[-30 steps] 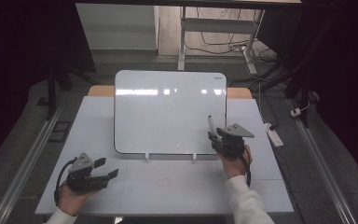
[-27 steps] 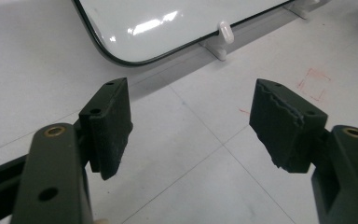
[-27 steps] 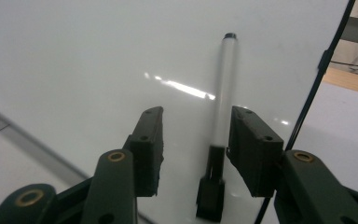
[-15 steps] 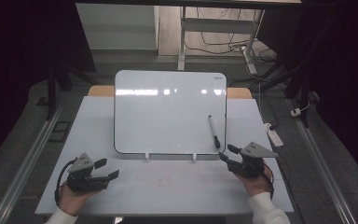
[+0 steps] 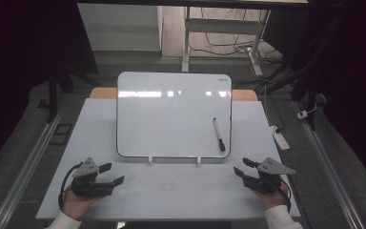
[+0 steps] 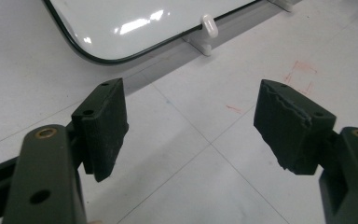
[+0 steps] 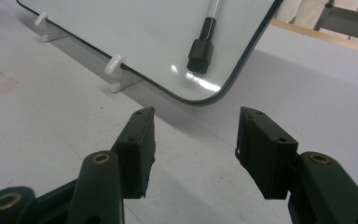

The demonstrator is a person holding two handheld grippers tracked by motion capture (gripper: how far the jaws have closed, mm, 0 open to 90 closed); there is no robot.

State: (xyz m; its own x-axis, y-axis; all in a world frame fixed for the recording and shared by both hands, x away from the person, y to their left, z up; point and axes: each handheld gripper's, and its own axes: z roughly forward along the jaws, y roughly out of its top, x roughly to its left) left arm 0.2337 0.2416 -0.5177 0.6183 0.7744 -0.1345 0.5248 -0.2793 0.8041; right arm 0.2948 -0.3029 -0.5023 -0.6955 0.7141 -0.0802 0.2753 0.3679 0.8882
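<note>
A whiteboard [image 5: 174,114] lies tilted on the white table, and its face is blank. A black-capped marker [image 5: 218,134] rests on the board's lower right part, free of both grippers. My right gripper [image 5: 240,166] is near the table's front right, short of the board's corner. Its jaws have just been opening and nothing is between them. In the right gripper view the marker's cap [image 7: 200,53] lies beyond the open gripper [image 7: 193,140]. My left gripper [image 5: 114,173] rests at the front left, also just opening wider, with nothing between its jaws. In the left gripper view it [image 6: 191,112] points at the board's corner [image 6: 135,18].
Two small white clips [image 5: 150,160] [image 5: 198,161] prop the board's near edge. Faint red marks [image 5: 167,187] show on the table between the hands. A white power strip [image 5: 280,138] lies off the table's right edge. Metal rails run along both sides.
My right gripper let go of the marker, which now lies on the whiteboard. The right hand drew back toward the table's front right and its jaws spread. The left hand stayed put.
</note>
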